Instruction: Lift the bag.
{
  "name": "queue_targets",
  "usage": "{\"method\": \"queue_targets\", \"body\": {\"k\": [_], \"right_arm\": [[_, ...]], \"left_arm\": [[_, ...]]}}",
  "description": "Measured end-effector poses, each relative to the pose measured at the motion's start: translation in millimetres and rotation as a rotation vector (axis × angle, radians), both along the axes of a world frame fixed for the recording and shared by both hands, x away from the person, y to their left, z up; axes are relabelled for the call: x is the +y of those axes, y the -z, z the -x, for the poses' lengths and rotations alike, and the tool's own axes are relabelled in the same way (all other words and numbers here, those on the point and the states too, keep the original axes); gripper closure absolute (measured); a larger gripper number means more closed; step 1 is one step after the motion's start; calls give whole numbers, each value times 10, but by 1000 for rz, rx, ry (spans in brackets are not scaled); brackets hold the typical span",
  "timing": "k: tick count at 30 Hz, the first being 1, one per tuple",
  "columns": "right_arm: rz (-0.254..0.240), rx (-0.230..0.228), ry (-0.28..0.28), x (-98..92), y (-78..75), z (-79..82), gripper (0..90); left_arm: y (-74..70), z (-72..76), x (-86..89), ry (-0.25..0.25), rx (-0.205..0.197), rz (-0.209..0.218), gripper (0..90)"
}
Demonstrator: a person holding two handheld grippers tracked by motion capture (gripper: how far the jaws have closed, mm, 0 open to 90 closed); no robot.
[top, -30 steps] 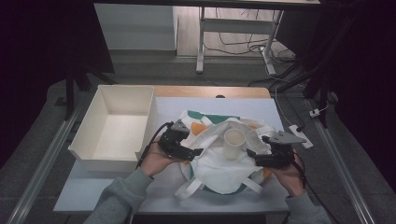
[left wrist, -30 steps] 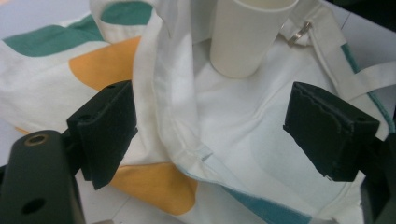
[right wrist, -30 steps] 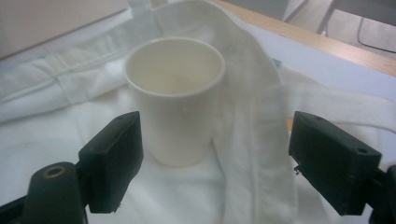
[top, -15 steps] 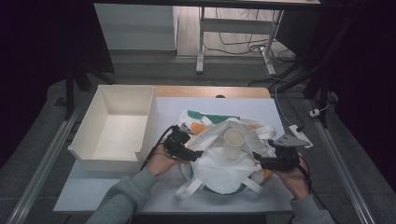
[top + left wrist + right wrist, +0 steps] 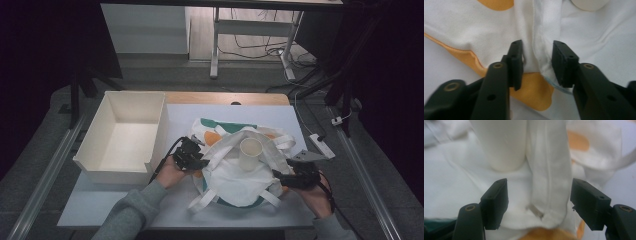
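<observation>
Bag (image 5: 235,175), white cloth with orange and green patches, lies crumpled at the lower centre of the high view on the pale table (image 5: 100,210), and a white cup (image 5: 250,154) stands upright on top of it. Our left gripper (image 5: 197,161) sits at the bag's left edge, our left hand (image 5: 170,172) behind it and the grey sleeve (image 5: 135,212) running in from the bottom left. In the left gripper view its jaws stand apart on either side of a raised fold of the bag beside a strap (image 5: 524,27), not pressed onto it. Our right gripper (image 5: 280,176) rests at the bag's right edge, our right hand (image 5: 315,197) coming in from the bottom right. In the right gripper view its jaws are spread wide around a strap (image 5: 549,167), with the cup (image 5: 504,145) just beyond. A white box (image 5: 125,137) sits at the left of the table, near the bag.
</observation>
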State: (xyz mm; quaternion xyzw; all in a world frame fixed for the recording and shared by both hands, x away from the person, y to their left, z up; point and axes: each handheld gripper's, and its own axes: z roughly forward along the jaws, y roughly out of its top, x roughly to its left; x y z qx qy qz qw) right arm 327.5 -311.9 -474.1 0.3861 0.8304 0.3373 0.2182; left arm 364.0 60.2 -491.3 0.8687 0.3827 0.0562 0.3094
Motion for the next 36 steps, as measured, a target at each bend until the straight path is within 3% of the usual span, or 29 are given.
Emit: {"method": "queue_targets", "body": {"k": [2, 5, 8, 10, 12, 17, 27, 36], "right_arm": [[34, -9, 37, -18, 38, -4, 323], [36, 27, 82, -80, 88, -31, 401], [-17, 83, 45, -121, 129, -43, 616], [32, 61, 48, -105, 87, -23, 794], [40, 51, 44, -104, 29, -10, 854], [18, 3, 17, -104, -139, 48, 872], [-65, -134, 3, -153, -520, 150, 882], [-125, -244, -8, -136, -843, 149, 891]], "left_arm": [[-1, 7, -6, 6, -4, -10, 687], [-2, 14, -2, 9, -6, -6, 726], [-22, 44, 1, 13, -19, -8, 767], [-43, 67, 3, 16, -25, -9, 789], [-88, 105, 18, 23, -35, 4, 809], [-242, 199, 77, 36, -54, 54, 828], [-658, 357, 290, 35, -160, 161, 847], [-811, 372, 473, 6, -190, 260, 848]]}}
